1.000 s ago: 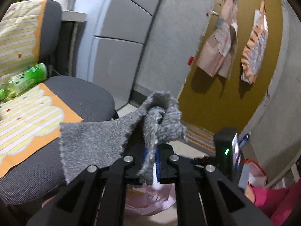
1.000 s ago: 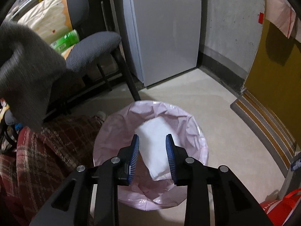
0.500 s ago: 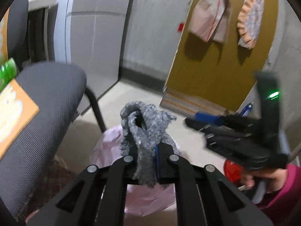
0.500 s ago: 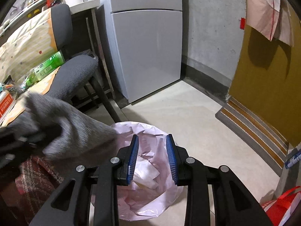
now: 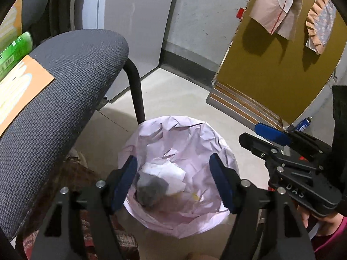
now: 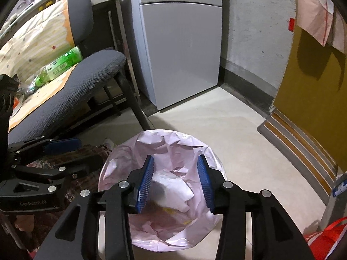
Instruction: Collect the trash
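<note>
A bin lined with a pink bag (image 5: 184, 134) (image 6: 173, 143) stands on the floor below both grippers. Inside lie a grey knitted cloth (image 5: 150, 191) (image 6: 159, 191) and white crumpled paper (image 5: 167, 172) (image 6: 173, 184). My left gripper (image 5: 175, 177) hangs open above the bin with nothing between its fingers. My right gripper (image 6: 175, 182) is open too, over the same bin, also holding nothing. Each gripper shows in the other's view: the right one (image 5: 288, 162) at the right, the left one (image 6: 43, 166) at the left.
A grey office chair (image 5: 60, 91) (image 6: 71, 86) stands left of the bin, carrying an orange striped cloth (image 5: 17, 91) and a green bottle (image 6: 58, 66). A grey fridge (image 6: 180, 49) is behind. A striped mat (image 6: 299, 138) lies by the yellow door. A red bag (image 6: 323, 240) sits bottom right.
My left gripper swung from the chair over the bin, opened and let go of the grey cloth, which now lies in the bag. The right gripper stayed open, slightly wider.
</note>
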A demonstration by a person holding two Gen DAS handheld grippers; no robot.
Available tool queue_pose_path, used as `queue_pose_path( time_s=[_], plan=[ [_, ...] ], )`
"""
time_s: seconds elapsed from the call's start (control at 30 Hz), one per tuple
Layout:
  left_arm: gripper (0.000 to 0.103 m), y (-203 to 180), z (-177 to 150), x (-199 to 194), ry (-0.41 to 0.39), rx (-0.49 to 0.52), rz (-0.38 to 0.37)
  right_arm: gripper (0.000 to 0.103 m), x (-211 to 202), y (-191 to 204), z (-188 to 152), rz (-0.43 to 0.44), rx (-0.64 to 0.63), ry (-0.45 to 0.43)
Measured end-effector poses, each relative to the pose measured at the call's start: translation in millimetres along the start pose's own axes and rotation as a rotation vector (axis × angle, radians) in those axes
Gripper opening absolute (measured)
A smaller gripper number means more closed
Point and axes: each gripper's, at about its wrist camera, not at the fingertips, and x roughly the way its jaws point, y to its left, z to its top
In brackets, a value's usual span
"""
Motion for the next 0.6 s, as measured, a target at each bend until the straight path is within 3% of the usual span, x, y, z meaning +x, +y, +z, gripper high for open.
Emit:
queue_pose_path(
  time_s=[0.1, 0.23, 0.5, 0.6],
  plan=[
    [0.067, 2, -1, -14, -0.037, 0.003, 0.009, 0.044, -4, 5, 2, 0.007, -0.004, -0.009],
    [0.067, 11, -6, -46, -0.129, -0.006, 0.075, 0.044, -4, 12, 5, 0.032, -0.007, -0.02],
    [0.067, 52, -11, -92, -0.261, -0.133, 0.204, 0.043, -10, 31, 17, 0.028, -0.016, -0.051],
    [0.067, 67, -12, -126, -0.322, -0.163, 0.262, 0.043, -19, 40, 34, 0.094, -0.005, -0.056]
  ],
)
